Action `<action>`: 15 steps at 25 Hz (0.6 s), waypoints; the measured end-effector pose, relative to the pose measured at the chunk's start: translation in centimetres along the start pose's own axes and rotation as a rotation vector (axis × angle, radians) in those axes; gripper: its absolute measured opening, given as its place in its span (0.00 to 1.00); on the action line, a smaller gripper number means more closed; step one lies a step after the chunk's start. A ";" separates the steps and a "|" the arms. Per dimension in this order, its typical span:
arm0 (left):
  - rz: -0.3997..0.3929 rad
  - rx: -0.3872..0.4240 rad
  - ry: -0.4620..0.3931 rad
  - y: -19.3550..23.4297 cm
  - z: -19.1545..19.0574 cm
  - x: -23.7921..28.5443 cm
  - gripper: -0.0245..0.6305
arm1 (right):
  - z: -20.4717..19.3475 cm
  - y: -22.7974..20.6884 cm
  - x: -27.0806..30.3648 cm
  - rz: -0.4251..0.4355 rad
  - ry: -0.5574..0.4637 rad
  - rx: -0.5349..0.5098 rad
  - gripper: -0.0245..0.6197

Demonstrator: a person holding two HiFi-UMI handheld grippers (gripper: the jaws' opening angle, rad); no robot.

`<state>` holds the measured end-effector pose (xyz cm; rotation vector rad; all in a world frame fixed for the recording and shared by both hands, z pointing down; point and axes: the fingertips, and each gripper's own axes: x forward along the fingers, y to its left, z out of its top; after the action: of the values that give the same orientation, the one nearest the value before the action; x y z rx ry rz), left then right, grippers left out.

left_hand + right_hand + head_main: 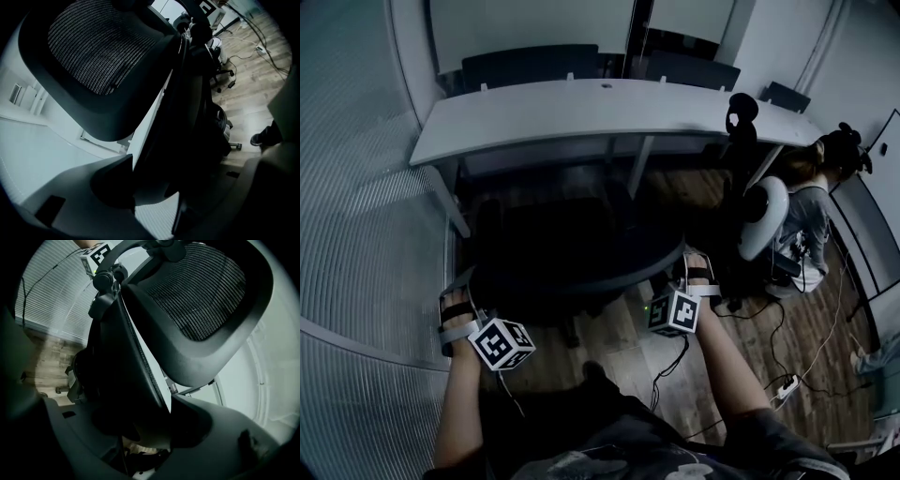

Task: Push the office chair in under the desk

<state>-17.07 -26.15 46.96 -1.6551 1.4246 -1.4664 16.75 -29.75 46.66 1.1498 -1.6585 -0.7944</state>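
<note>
In the head view the black office chair [572, 253] stands on the wooden floor just in front of the white desk [581, 112], seen from above. My left gripper [455, 305] is at the backrest's left edge and my right gripper [698, 267] at its right edge. In the left gripper view the dark backrest [187, 117] fills the gap between the jaws of the left gripper [159, 187], with the mesh headrest [98, 51] above. The right gripper view shows the backrest [117, 357] wedged between the jaws of the right gripper [154, 423], below the headrest [206, 291]. Both grippers are shut on the backrest.
A person [806, 216] sits at the right on a white-backed chair [764, 216]. Cables and a power strip [787, 382] lie on the floor at the right. A ribbed wall [356, 234] runs along the left. A desk leg [450, 202] stands front left. Dark chairs [530, 64] sit beyond the desk.
</note>
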 end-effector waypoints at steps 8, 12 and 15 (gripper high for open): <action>0.023 -0.022 0.028 -0.1 4.4 3.0 0.41 | -3.2 -3.3 5.2 -0.003 -0.041 -0.015 0.45; 0.038 -0.039 0.044 0.1 5.9 4.8 0.41 | -3.9 -4.6 8.1 -0.001 -0.073 -0.021 0.45; 0.052 -0.045 0.053 1.0 6.4 6.3 0.41 | -3.6 -5.6 10.4 0.006 -0.097 -0.030 0.45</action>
<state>-12.41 -33.88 46.71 -1.6048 1.5280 -1.4698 20.68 -41.40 46.45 1.1001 -1.7224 -0.8806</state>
